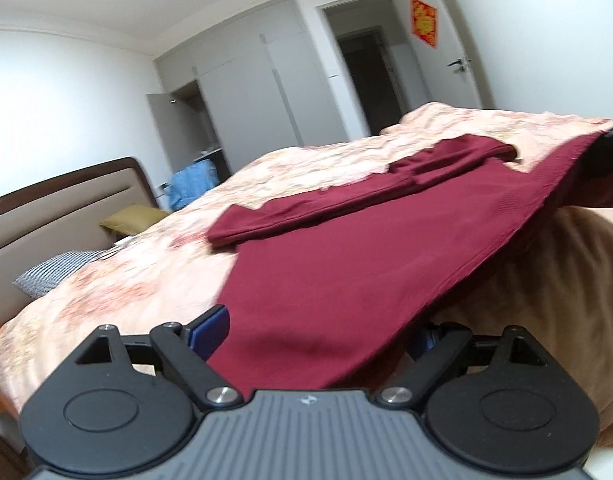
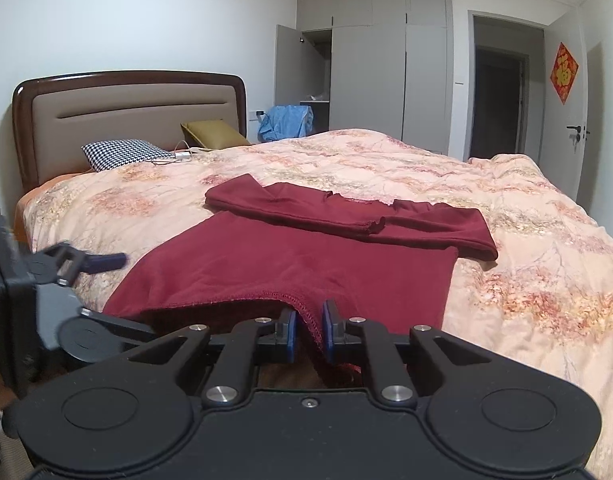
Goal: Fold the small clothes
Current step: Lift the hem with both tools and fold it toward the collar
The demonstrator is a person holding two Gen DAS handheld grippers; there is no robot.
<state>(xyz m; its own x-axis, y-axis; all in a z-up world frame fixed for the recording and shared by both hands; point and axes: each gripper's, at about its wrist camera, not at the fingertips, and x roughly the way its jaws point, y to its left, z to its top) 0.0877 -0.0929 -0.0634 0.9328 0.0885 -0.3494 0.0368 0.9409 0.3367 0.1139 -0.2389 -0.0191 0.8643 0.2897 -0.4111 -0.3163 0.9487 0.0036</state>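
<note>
From my seat I take the dark red top (image 2: 290, 268) as my landmark; it lies spread on the flowered quilt (image 2: 526, 248) of the bed, near the foot edge, with both sleeves folded across its far part.

Far left of the top, in the right wrist view, I see my left gripper (image 2: 106, 260) hanging blurred just off the top's left edge, apart from the cloth. In its own view the jaws stand wide, and the near hem of the top hangs between them; one blue pad (image 1: 210, 330) shows to the left of the cloth and I cannot see any pad pressing on it.

Beyond the top and to its left stands the headboard (image 2: 126, 100), with a checked pillow (image 2: 126, 152) and an olive pillow (image 2: 214, 134) before it. A blue garment (image 2: 286, 122) sits behind the bed, further right, by the grey wardrobe (image 2: 386, 72) whose left door stands ajar.

At the top's near hem, right of centre, my right gripper (image 2: 308, 328) has its jaws narrow, pinching the stitched edge of the top so that the hem lifts off the quilt there.

Right of the top, past the bed, a dark doorway (image 2: 498, 96) opens, and a red paper square (image 2: 564, 72) hangs on the white door (image 2: 586, 120).
</note>
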